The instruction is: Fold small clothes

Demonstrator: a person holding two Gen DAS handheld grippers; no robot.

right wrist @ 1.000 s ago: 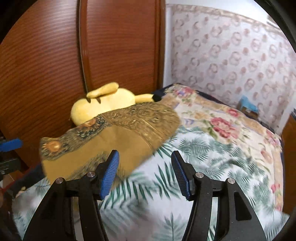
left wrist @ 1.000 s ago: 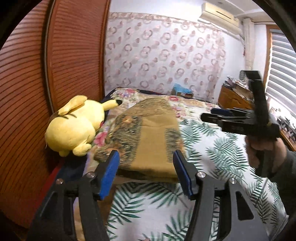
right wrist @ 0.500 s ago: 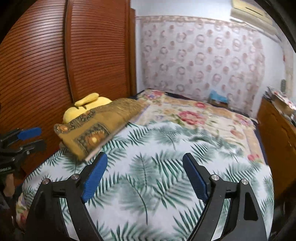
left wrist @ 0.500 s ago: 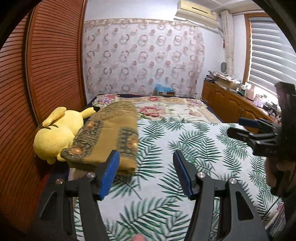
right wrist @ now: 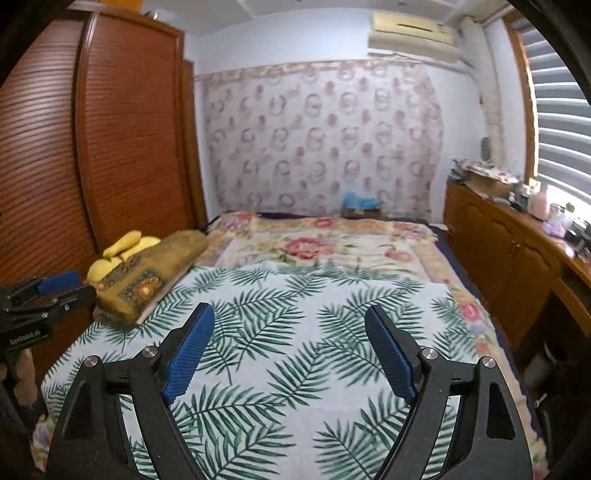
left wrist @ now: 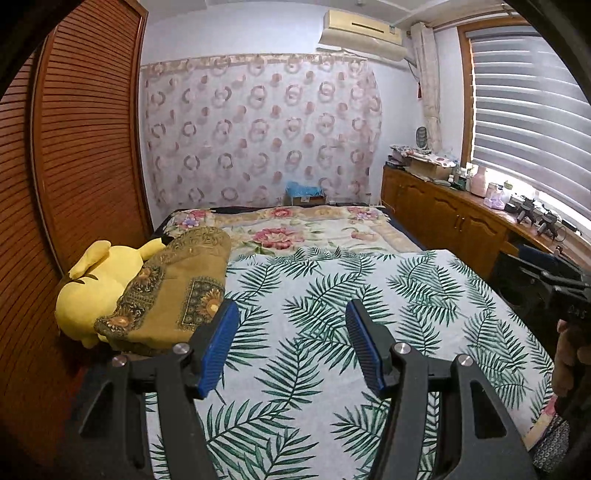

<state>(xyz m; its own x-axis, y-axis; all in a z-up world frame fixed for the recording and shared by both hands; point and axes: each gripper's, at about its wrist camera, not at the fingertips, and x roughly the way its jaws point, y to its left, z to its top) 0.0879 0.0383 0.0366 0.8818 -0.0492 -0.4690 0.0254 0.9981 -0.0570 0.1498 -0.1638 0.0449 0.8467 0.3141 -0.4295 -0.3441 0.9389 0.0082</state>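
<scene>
At the far left of a bedroom, one yellow plush toy [left wrist: 86, 295] lies against the louvred wooden wardrobe [left wrist: 81, 155], with one folded mustard-gold patterned garment [left wrist: 173, 291] resting partly on it and partly on the left edge of the palm-leaf bedspread [left wrist: 332, 295]. Near the middle, the left gripper [left wrist: 290, 345] hovers above the leaf print with its blue pads spread wide and nothing between them; the right gripper [right wrist: 290, 352], seen from its own camera, is likewise spread wide and empty over the centre of the bed. That garment, the only one in sight, appears folded and set aside, so the step in hand looks like pulling clear, or reaching for another piece if one lies out of frame. Done well, that means lifting both tools straight away from the stack without brushing its near edge, which overhangs the toy and could slide. Further right stand one floral quilt [left wrist: 306, 232] at the far end of the bed, one wall air conditioner [left wrist: 360, 35], one wooden cabinet [left wrist: 443, 214] run and one blinded window [left wrist: 528, 122].
</scene>
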